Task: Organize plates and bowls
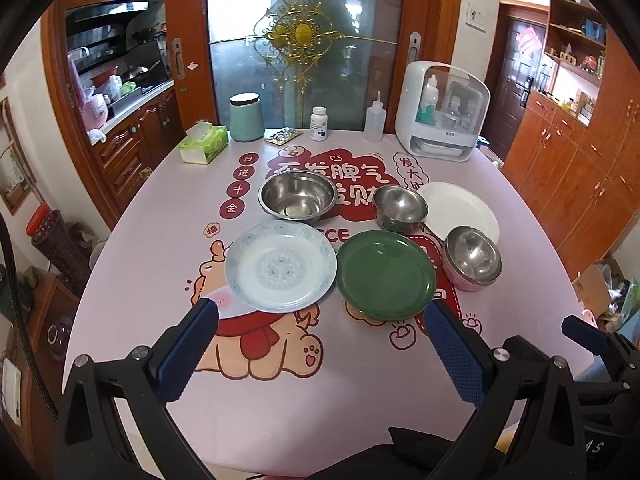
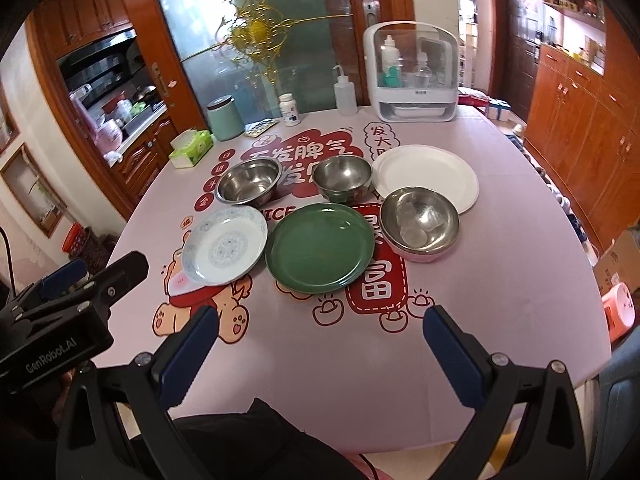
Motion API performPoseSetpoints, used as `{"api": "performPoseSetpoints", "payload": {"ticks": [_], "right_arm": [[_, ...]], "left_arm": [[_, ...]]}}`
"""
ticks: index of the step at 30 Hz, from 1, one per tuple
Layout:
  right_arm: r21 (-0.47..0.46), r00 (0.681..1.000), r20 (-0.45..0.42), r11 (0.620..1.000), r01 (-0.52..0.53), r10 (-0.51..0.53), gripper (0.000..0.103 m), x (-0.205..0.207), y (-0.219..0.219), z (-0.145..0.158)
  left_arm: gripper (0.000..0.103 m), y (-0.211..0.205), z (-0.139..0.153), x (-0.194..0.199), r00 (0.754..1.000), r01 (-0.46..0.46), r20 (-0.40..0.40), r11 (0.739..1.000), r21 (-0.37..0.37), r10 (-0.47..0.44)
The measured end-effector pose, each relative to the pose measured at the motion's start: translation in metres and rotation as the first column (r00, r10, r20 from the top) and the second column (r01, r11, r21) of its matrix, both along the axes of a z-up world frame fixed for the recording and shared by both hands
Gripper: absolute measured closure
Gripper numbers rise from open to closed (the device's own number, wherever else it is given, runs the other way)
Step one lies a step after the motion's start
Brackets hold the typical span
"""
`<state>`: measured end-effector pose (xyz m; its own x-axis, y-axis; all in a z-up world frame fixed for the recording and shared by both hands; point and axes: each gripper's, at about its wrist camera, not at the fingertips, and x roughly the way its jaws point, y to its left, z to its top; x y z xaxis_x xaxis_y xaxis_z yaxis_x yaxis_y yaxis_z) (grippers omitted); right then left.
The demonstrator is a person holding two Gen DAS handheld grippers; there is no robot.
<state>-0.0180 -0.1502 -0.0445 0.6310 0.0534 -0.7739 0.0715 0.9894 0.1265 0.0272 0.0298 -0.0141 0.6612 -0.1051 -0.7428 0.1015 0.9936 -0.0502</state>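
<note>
Your left hand-held gripper (image 1: 320, 316) hangs above the near edge of the surface (image 1: 140, 280) with its blue-padded fingers (image 1: 188, 356) spread wide and holding nothing; your right hand-held gripper (image 2: 320, 320) is spread just as wide, also empty, and hovers beside it. From the left wrist view, the patterned white plate (image 1: 280, 266) lies just ahead at 11 o'clock, and the green plate (image 1: 386, 274) sits at 1 o'clock, its rim just beside the patterned plate's. Past them, the large steel bowl (image 1: 298, 196) stands at 12 o'clock, the small steel bowl (image 1: 400, 206) to its right. At 2 o'clock the pink-sided steel bowl (image 1: 472, 258) sits against the plain white plate (image 1: 460, 210). Far back stand a tissue box (image 1: 204, 142), a green canister (image 1: 246, 116) and a white cabinet (image 1: 440, 110).
</note>
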Motion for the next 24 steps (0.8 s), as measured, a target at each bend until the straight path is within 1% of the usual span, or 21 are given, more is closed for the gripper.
{"api": "performPoseSetpoints", "payload": {"ticks": [6,10,15,21,24], "right_arm": [[0.007,0.996,-0.021,0.996,0.09,-0.09,0.001,0.001,0.01,0.005],[0.014,0.986,-0.038,0.986,0.164,-0.164,0.001,-0.001,0.013,0.005],[0.023,0.964,-0.064,0.965,0.259,-0.258,0.001,-0.004,0.015,0.002],[0.023,0.931,-0.074,0.932,0.36,-0.358,0.001,-0.015,0.012,-0.003],[0.036,0.913,-0.078,0.914,0.403,-0.4,0.001,-0.019,0.005,-0.007]], "left_arm": [[0.001,0.011,0.001,0.016,0.997,0.071,-0.033,0.997,-0.005,-0.071],[0.001,0.012,-0.001,0.026,0.988,0.139,-0.06,0.99,-0.001,-0.139],[0.001,0.012,-0.007,0.034,0.966,0.233,-0.111,0.972,-0.003,-0.232],[0.001,0.004,-0.021,0.044,0.936,0.313,-0.171,0.95,-0.002,-0.308],[0.001,-0.004,-0.026,0.048,0.923,0.342,-0.188,0.94,0.005,-0.335]]}}
